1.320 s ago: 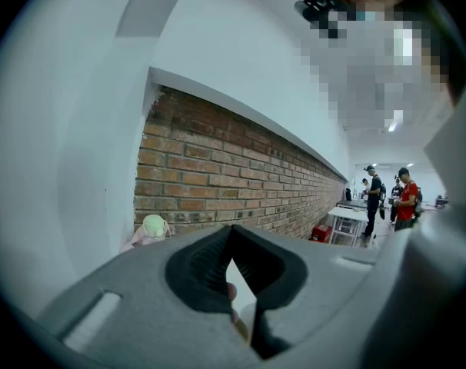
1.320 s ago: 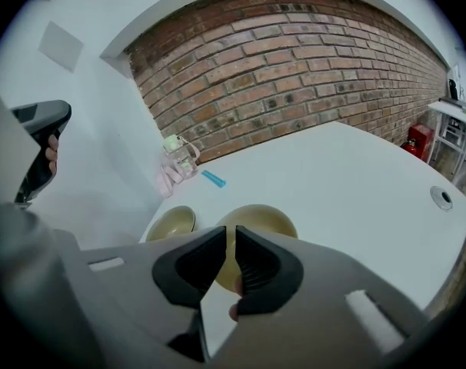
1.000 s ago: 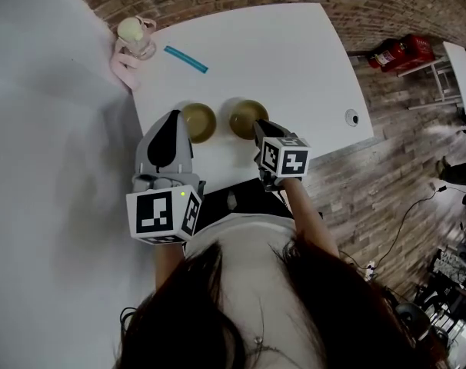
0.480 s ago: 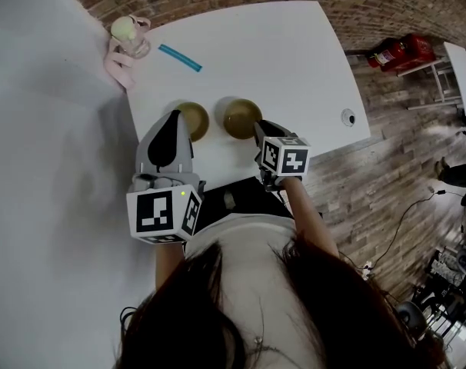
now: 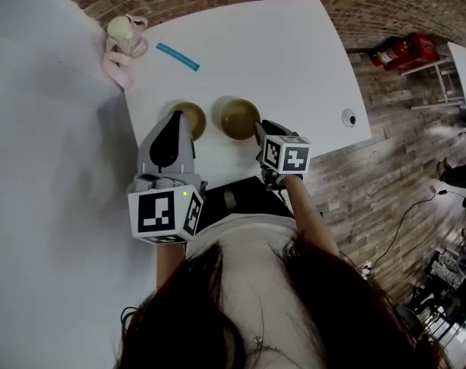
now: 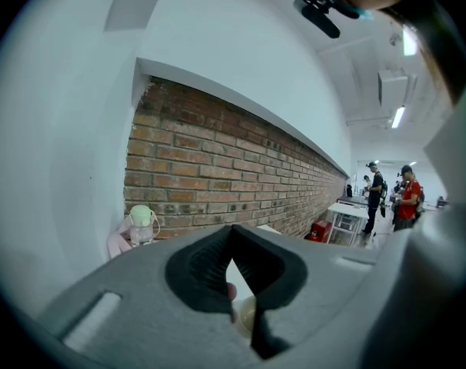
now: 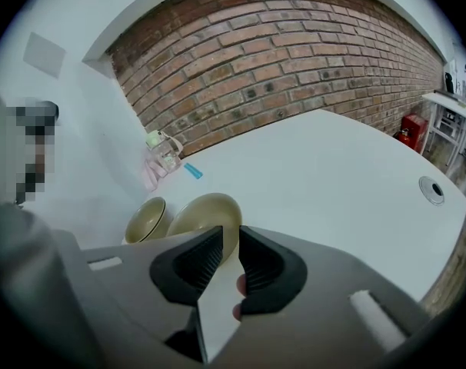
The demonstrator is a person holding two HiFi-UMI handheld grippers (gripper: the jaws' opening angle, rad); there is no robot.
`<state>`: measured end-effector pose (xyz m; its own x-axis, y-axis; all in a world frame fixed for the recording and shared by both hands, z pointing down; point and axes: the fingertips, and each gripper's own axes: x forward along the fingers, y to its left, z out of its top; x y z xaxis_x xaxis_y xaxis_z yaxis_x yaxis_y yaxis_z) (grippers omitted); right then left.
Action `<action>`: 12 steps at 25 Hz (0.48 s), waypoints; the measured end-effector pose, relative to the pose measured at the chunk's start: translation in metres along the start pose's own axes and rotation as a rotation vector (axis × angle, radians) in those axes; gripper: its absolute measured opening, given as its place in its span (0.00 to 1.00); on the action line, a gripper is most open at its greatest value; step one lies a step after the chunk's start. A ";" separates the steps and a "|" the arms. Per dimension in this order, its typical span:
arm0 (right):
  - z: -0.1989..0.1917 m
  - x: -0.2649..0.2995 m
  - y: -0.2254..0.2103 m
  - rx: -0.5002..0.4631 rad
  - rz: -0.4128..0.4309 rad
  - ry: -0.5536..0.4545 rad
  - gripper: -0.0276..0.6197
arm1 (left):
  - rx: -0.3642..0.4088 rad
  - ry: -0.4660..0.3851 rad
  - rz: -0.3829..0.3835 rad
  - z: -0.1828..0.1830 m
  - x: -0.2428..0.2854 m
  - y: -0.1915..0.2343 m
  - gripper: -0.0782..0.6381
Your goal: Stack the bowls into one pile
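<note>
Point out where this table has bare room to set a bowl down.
Widest free patch: the table beyond the left bowl and right bowl, from the blue strip to the cable hole by the right edge. Crowded: the near edge, where the bowls, left hand-held gripper and right hand-held gripper bunch together, and the far left corner holding the bottle.

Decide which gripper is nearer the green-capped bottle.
Left. The left gripper is at the left bowl, closer to the bottle; the right gripper is farther, at the right bowl.

Grey left gripper, right gripper: b/w marker cubes (black pads); pale top.
</note>
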<state>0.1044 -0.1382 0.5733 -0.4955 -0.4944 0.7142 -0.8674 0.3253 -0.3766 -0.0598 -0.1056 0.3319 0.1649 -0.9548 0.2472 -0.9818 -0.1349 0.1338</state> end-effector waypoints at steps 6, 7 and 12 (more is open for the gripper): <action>-0.004 0.008 -0.004 0.023 0.009 0.019 0.15 | 0.000 0.013 0.002 -0.004 0.007 -0.001 0.11; -0.004 0.009 -0.004 0.025 0.012 0.021 0.15 | 0.002 0.015 0.002 -0.004 0.008 -0.001 0.11; -0.003 0.017 -0.004 0.033 0.019 0.033 0.15 | 0.007 0.030 0.004 -0.005 0.014 -0.001 0.11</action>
<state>0.1000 -0.1453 0.5884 -0.5105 -0.4612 0.7258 -0.8592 0.3077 -0.4088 -0.0555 -0.1172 0.3403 0.1632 -0.9470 0.2767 -0.9831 -0.1325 0.1263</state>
